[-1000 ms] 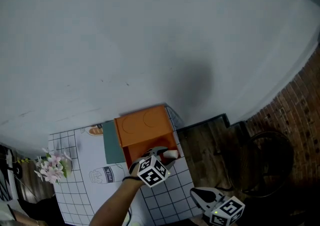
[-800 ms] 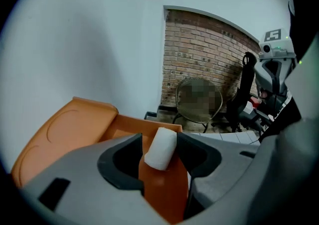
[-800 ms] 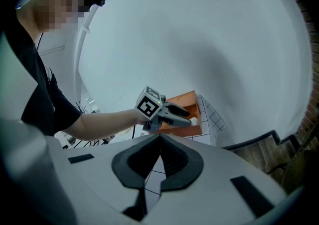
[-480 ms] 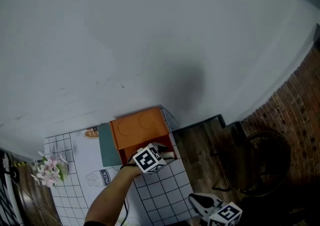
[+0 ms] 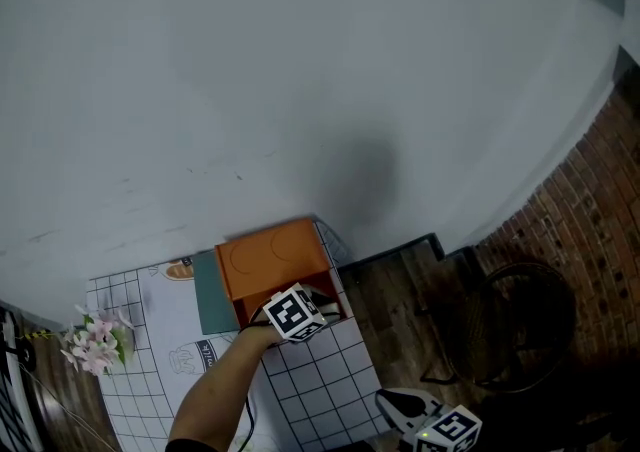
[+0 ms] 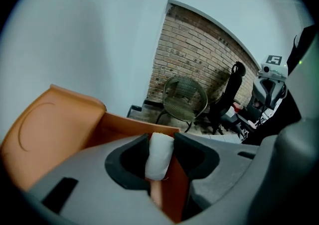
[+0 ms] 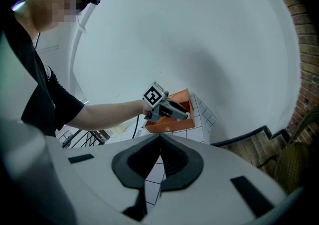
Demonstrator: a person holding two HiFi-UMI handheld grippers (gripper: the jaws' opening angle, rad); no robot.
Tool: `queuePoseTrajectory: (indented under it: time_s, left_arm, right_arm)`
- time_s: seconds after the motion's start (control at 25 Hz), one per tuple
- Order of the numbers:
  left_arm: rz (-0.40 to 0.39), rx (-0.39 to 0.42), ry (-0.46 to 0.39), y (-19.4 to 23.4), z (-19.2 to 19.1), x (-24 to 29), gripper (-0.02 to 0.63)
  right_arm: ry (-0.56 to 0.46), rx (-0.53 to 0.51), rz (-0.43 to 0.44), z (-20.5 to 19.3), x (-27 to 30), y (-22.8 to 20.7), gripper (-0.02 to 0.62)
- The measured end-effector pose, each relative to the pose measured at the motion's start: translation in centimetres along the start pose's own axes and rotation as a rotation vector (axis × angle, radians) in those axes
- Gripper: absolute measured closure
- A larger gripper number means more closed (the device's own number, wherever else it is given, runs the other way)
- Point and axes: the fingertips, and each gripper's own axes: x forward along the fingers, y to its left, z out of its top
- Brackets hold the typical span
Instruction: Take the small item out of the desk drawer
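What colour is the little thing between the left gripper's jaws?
White; the small item shows best in the left gripper view.

**Legible marks, placed from the orange drawer box.**

(a) On the gridded tablecloth, below and to the left of the box, a drawn carton bears one small word. I read it as "milk", though the letters are tiny from my seat.

(b) The marker cube at the box's front edge shows black-and-white square code patterns on its faces. A second marker cube, well below and right of the box, shows the same kind of patterns. I see these as machine codes, not words or numerals.
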Motion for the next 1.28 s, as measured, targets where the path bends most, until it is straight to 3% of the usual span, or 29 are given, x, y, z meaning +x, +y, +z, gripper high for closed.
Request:
queuePoseTrajectory:
  time_s: [0.28, 0.64, 1.08, 1.28]
  left_arm:
    - [0.086, 0.033, 0.028, -1.3, 0.0, -2.2, 0.446]
    - [0.117, 0.079, 0.061, -4.1, -0.4, -5.7, 0.446]
    - [0.112, 0.084, 0.045, -3.5, -0.2, -3.8, 0.445]
    - [0.123, 0.120, 0.090, -2.6, -1.5, -2.3, 0.421]
  right_arm:
    - [-0.019, -0.033, 0.021, 0.8, -0.8, 1.1, 0.591]
    - [-0.036, -0.064, 0.066, 1.5, -0.9, 2.5, 0.591]
    - [-0.015, -0.045, 0.049, 0.3, -1.0, 2.2, 0.591]
    - [-0.011, -0.027, 0.028, -0.2, -1.2, 1.5, 0.591]
